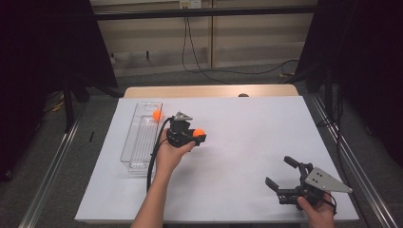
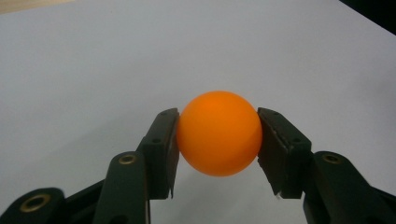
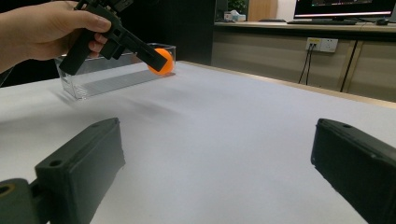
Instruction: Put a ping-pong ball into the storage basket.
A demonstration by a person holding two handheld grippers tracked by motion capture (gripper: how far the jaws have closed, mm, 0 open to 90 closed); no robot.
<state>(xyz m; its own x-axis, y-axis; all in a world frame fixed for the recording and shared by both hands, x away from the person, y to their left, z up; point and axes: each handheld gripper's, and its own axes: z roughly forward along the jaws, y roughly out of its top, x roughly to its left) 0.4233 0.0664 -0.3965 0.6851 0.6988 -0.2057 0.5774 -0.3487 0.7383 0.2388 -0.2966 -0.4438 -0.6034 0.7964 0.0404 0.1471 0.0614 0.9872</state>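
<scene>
Here the left claw (image 2: 218,140) pinches an orange ball (image 2: 219,133) squarely between both jaws, lifted off the bench (image 1: 237,142), likely bound for the clear tray (image 1: 138,142) just left, where another ball (image 1: 157,115) sits. The right claw (image 1: 285,178) waits wide open and empty, near right.

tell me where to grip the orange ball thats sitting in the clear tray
Grip the orange ball in the tray across its widest middle, coming straight down from above. The clear tray is narrow with upright walls, so its open top is probably the only easy way in. Being round, any opposite pair of sides works, best set along the tray's length.
</scene>
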